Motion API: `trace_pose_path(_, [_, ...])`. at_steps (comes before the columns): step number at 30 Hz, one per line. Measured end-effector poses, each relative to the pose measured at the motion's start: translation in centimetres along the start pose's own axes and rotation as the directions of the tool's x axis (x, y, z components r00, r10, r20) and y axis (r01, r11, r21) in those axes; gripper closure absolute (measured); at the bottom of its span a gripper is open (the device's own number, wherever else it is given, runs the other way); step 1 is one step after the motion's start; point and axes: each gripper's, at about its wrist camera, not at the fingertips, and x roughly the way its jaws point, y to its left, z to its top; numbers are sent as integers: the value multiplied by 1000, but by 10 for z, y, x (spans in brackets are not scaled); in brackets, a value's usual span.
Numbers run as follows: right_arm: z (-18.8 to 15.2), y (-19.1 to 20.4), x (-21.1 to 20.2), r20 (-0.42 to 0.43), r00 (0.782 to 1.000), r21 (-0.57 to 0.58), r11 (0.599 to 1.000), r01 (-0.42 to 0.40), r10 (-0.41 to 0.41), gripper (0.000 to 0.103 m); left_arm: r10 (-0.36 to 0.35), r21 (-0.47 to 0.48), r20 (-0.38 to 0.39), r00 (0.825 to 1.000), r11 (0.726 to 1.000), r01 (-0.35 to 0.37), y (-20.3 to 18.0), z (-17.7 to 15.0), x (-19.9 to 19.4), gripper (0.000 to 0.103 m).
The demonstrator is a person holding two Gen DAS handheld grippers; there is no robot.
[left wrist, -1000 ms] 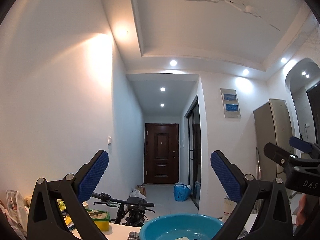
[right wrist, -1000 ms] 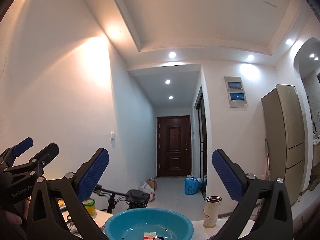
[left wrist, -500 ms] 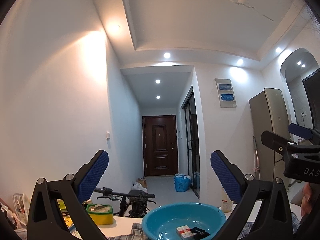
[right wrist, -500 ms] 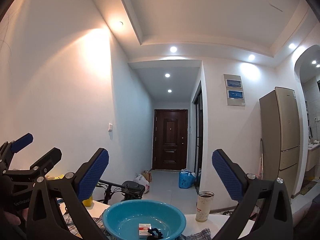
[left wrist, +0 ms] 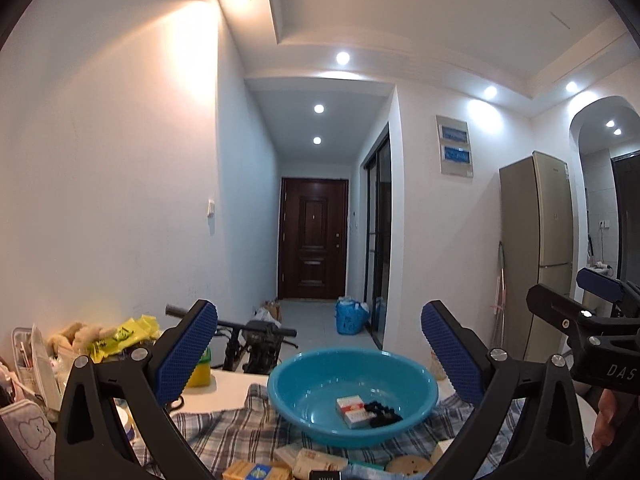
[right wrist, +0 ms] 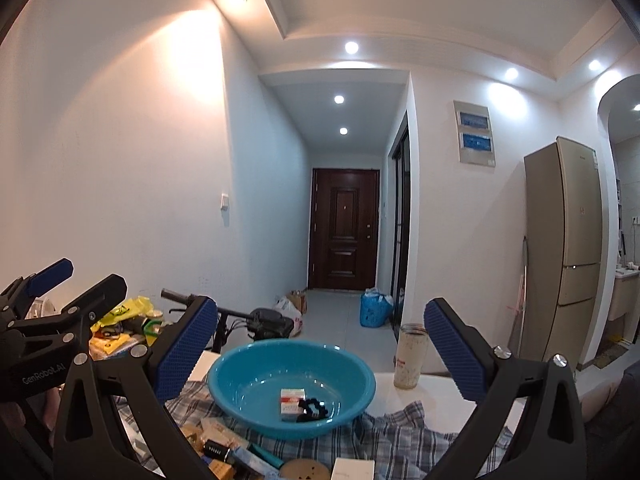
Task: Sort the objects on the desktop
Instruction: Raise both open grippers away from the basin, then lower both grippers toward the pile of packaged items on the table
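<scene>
Blue basin (right wrist: 292,384): set on the plaid cloth (right wrist: 396,432); a small red-and-white box (right wrist: 291,398) and a black beaded band (right wrist: 314,405) are already held inside.
Left to sort: boxes and packets (left wrist: 316,460) are seen on the cloth just before the basin.
Left gripper (left wrist: 320,354): jaws spread, nothing held.
Right gripper (right wrist: 320,354): jaws spread, nothing held.
Writing: "GenRobot.AI" and "DAS" are read on the gripper bodies; box print cannot be read.

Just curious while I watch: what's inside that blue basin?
Inside the blue basin lie a small red-and-white box and a black beaded band. The near rim hides a strip of the bottom.
</scene>
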Motion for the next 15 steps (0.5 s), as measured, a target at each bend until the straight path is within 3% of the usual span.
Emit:
trace_pose_path(9, [-55,-14,24,-199,980,48,999,14,-4,0,7,-21,-157,988,1000,-10,3,-40,25,0])
trace_pose_path(15, [-85,-17,30,-293,956,45,999,9,4,0,-35,-68,-303,952,998,15,4,-76,42,0])
